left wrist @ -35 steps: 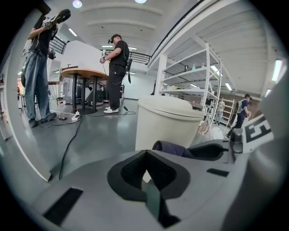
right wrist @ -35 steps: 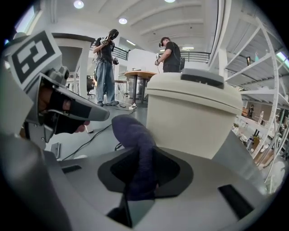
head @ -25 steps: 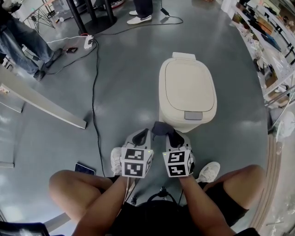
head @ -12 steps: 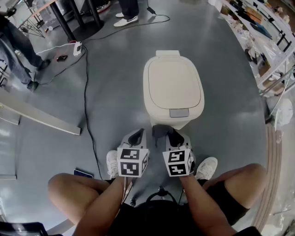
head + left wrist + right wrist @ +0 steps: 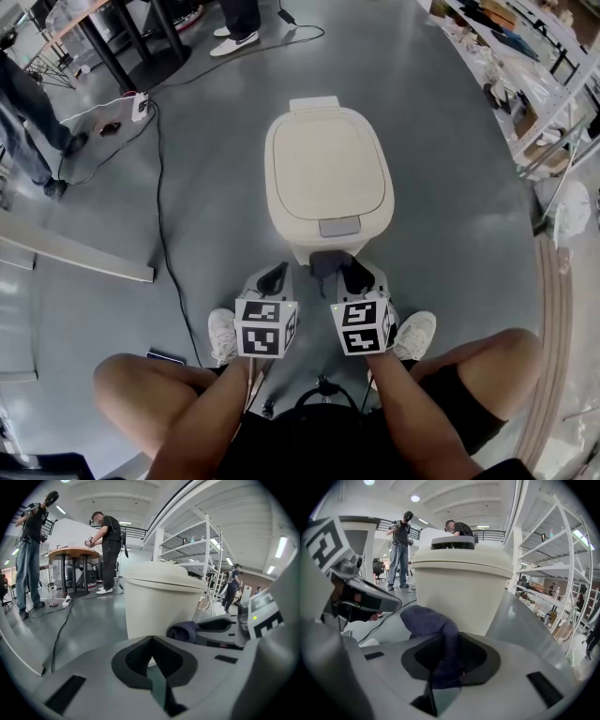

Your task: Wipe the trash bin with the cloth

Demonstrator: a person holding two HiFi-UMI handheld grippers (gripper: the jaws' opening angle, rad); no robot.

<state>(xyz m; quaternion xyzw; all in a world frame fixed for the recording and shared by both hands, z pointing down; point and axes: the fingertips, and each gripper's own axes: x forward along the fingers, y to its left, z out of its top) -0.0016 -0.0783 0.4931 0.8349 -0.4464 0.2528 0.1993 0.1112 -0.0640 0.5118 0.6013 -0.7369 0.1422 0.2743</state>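
Right gripper view shows the right gripper (image 5: 447,663) pinching a dark blue cloth (image 5: 433,623), its bunched end sticking out ahead, close before the cream trash bin (image 5: 461,588) that stands on the floor (image 5: 216,187). The left gripper (image 5: 152,660), alongside, is pressed together on nothing and faces the bin.

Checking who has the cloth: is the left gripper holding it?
No: the left gripper is shut on nothing; the cloth sits pinched in the right gripper.

One trash bin (image 5: 328,173), one cloth (image 5: 323,262), two tongs (image 5: 273,278) (image 5: 353,276), one cable (image 5: 159,211).
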